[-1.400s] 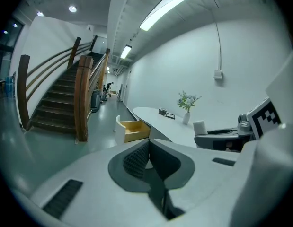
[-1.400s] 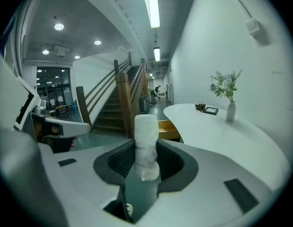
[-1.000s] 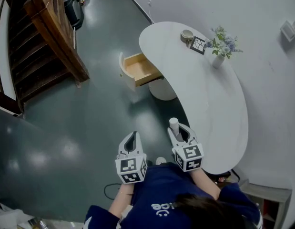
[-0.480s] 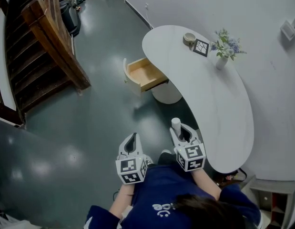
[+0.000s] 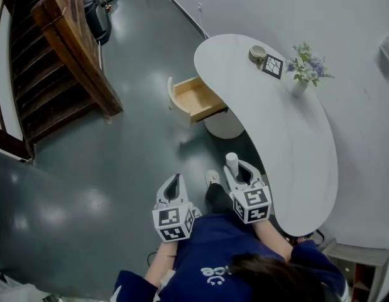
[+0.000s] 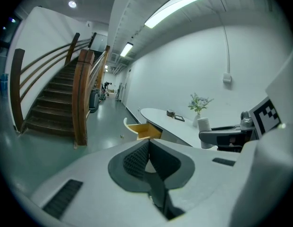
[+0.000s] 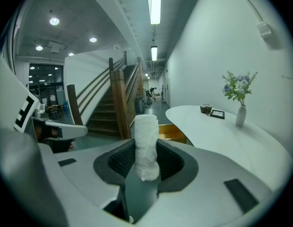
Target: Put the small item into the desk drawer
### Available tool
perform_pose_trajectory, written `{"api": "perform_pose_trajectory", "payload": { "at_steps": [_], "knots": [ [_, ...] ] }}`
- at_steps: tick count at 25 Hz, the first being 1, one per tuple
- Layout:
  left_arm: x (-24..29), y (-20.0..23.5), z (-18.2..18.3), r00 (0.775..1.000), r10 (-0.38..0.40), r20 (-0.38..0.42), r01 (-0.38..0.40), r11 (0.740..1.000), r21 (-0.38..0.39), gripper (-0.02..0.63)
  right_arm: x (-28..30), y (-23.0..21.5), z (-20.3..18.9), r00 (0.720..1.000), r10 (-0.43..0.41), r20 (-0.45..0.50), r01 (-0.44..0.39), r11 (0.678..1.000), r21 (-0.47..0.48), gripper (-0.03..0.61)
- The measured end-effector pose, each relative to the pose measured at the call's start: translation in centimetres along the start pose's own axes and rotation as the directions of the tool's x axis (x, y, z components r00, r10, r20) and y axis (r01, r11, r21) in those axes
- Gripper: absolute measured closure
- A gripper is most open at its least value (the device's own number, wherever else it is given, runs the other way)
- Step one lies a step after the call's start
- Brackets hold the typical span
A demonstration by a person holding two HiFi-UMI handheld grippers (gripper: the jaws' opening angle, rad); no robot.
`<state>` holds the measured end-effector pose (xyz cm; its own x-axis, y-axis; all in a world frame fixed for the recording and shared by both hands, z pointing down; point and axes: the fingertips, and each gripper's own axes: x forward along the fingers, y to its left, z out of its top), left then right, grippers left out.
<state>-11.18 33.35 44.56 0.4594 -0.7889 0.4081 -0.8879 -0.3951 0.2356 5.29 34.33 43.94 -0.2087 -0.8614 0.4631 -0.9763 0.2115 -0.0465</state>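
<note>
White cloth roll (image 7: 146,145): upright in right gripper (image 5: 239,172), jaws clamped on lower half. Judged light, soft, compressible; hold mid-body, moderate squeeze. Left gripper (image 6: 147,156): jaws together, empty. Drawer (image 5: 197,97) open, well ahead.

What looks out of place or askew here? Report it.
Nothing is spilled or damaged. Only the wooden drawer stands pulled out from the white desk, its visible inside bare. The right gripper holds a white roll.
</note>
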Motion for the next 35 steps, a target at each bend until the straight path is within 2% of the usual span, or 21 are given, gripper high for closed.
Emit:
{"api": "perform_pose_trajectory", "payload": {
  "at_steps": [8, 12, 21, 25, 35],
  "knots": [
    [3.7, 0.5, 2.7, 0.998, 0.066, 0.014, -0.066, 0.998, -0.001, 0.609, 5.0, -2.4, 2.7, 0.997, 0.079, 0.004, -0.079, 0.997, -0.013, 0.437],
    [6.2, -0.1, 4.3, 0.997, 0.067, 0.03, -0.067, 0.998, 0.007, 0.609, 8.0, -3.7, 3.8, 0.992, 0.123, -0.003, -0.123, 0.992, -0.008, 0.437],
    [12.1, 0.3, 7.0, 0.991, 0.131, 0.011, -0.131, 0.991, 0.028, 0.609, 14.2, -6.1, 6.6, 0.977, 0.212, 0.004, -0.212, 0.977, 0.018, 0.437],
    [14.5, -0.3, 8.1, 0.99, 0.138, -0.001, -0.138, 0.989, 0.046, 0.609, 16.2, -7.4, 7.3, 0.971, 0.241, -0.002, -0.24, 0.97, 0.026, 0.437],
    [20.9, -2.4, 9.6, 0.991, 0.126, -0.041, -0.125, 0.992, 0.008, 0.609, 20.3, -11.1, 8.0, 0.955, 0.294, -0.042, -0.291, 0.955, 0.064, 0.437]
  ]
}}
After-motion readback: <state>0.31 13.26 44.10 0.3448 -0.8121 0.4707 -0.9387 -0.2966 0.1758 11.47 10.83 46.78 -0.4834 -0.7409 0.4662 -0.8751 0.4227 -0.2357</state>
